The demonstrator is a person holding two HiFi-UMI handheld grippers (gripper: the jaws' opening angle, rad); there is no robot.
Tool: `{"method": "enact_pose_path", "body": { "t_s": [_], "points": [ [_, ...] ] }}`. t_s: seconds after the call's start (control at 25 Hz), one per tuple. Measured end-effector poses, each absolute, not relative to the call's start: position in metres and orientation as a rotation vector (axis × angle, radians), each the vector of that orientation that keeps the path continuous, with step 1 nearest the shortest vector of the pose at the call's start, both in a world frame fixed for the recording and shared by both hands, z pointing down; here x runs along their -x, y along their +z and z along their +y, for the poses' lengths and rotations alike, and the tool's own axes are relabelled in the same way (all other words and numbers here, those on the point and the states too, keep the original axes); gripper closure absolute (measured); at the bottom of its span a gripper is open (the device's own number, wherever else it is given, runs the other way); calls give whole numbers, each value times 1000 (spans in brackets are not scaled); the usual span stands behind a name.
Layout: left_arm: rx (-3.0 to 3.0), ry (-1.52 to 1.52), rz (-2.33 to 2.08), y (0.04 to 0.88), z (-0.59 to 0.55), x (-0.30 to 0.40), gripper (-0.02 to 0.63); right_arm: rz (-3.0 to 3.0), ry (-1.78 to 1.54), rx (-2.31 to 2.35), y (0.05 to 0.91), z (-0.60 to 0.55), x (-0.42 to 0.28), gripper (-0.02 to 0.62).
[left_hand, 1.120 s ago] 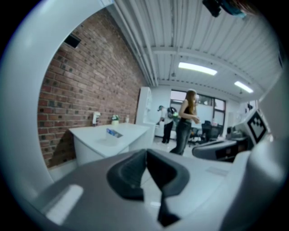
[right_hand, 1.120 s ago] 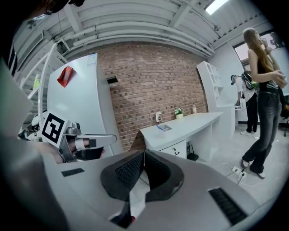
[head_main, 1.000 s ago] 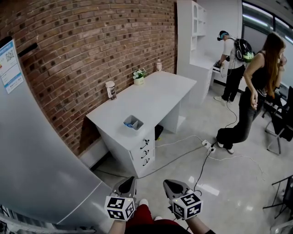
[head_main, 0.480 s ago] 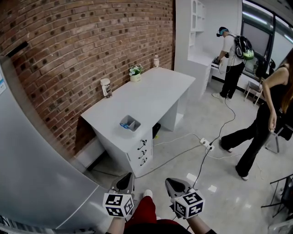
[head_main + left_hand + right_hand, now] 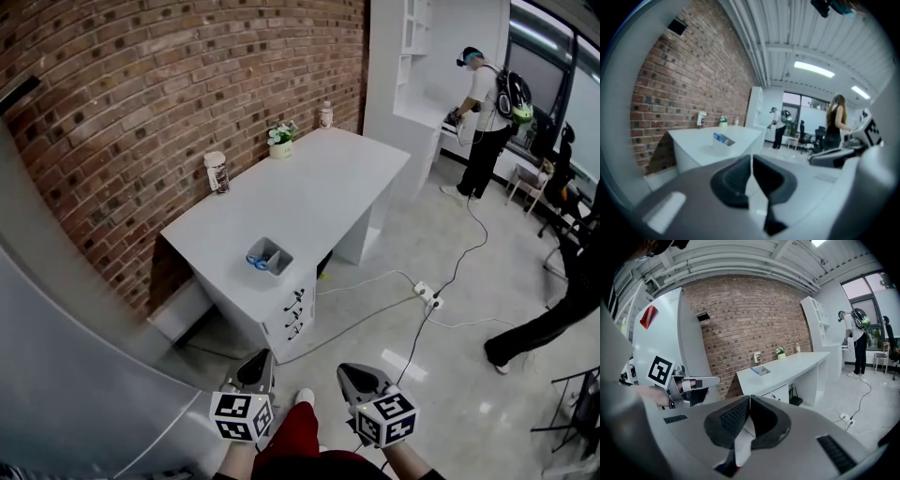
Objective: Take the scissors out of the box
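Note:
A small grey box [image 5: 270, 255] stands near the front edge of the white desk [image 5: 319, 192], with blue-handled scissors [image 5: 255, 260] lying inside it. The left gripper view shows the box [image 5: 723, 139] far off, and so does the right gripper view [image 5: 761, 370]. My left gripper [image 5: 255, 370] and right gripper [image 5: 361, 380] hang side by side low in the head view, well short of the desk. The left gripper [image 5: 751, 157] is just starting to open, its tips still together with nothing between them. The right gripper [image 5: 750, 398] is shut and empty.
On the desk stand a cup [image 5: 217, 172], a potted plant [image 5: 280, 143] and a bottle [image 5: 325, 114]. Drawers [image 5: 297, 309] face me. A power strip [image 5: 427, 295] and cables lie on the floor. A grey panel [image 5: 56, 328] rises at left. A person [image 5: 483, 117] stands by the shelf.
I have come closer to the desk, both grippers moving with me. The person at the right has walked out of view, only a leg showing.

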State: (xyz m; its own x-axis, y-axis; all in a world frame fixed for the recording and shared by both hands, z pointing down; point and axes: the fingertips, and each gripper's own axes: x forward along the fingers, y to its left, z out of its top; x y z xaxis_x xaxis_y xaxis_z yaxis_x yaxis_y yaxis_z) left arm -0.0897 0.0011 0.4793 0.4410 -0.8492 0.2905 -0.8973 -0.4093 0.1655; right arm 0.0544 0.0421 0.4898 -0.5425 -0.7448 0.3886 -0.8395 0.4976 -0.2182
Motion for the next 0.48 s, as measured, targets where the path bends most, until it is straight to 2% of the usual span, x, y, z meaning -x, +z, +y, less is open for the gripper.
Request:
{"method": "enact_pose_path", "body": {
  "t_s": [0.48],
  "points": [
    [-2370, 267, -1485, 494, -80, 95, 578, -2476, 611, -1312, 506, -37, -45, 586]
  ]
}}
